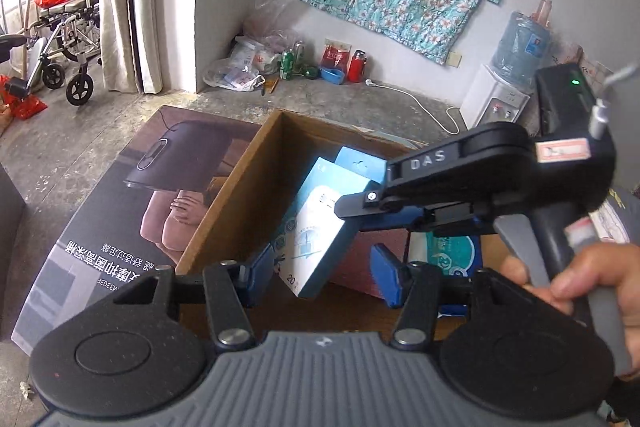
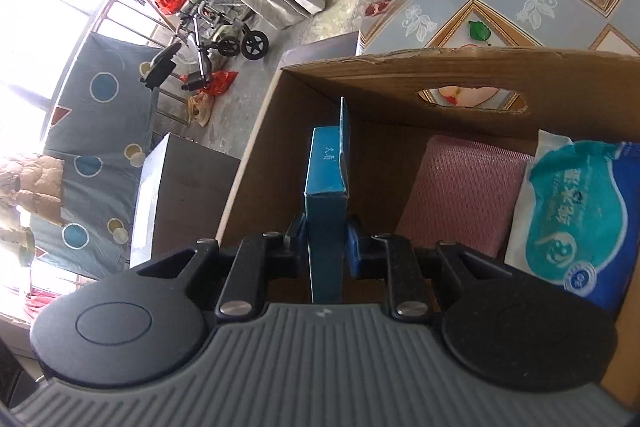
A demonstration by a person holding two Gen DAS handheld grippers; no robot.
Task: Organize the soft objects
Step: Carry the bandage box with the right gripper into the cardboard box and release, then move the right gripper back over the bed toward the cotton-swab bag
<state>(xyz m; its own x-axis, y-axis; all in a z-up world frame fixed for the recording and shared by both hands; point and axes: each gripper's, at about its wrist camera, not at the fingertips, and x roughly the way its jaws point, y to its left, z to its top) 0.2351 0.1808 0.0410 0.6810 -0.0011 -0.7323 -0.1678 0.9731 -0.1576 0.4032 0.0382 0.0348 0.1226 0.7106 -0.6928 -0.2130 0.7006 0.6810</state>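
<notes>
A large printed carton (image 1: pixel 120 211) lies flat on the concrete floor, and against its edge stands the open cardboard box (image 1: pixel 240 195), brown inside, with a hand-hole cut in one wall. In the right wrist view a table with a patterned cloth (image 2: pixel 520 11) lies just beyond that wall.

Inside the cardboard box, a pink textured pack (image 2: pixel 468 191) lies along the bottom, and a blue and white tissue pack (image 2: pixel 576 223) lies just beside it, touching its edge, toward the box's side.

The blue carton (image 2: pixel 326 187) is over the box's interior, tilted, its opened flap end pointing down toward the box's far corner. It sits between the pads of the right gripper (image 2: pixel 324 247), which press on its two narrow sides near the end closer to the camera; the jaws are closed on it. In the left wrist view the same carton (image 1: pixel 316 239) hangs slanted from the right gripper's (image 1: pixel 360 211) fingertips, white and blue face turned to the camera. A person's hand (image 1: pixel 576 283) grasps that gripper's handle.

The left gripper (image 1: pixel 320 275) is partly spread, with its blue pads (image 1: pixel 386 279) on either side of the carton's lower end, not pressing it; the right-side pad stands clear of it, while the left-side pad is near its edge.
</notes>
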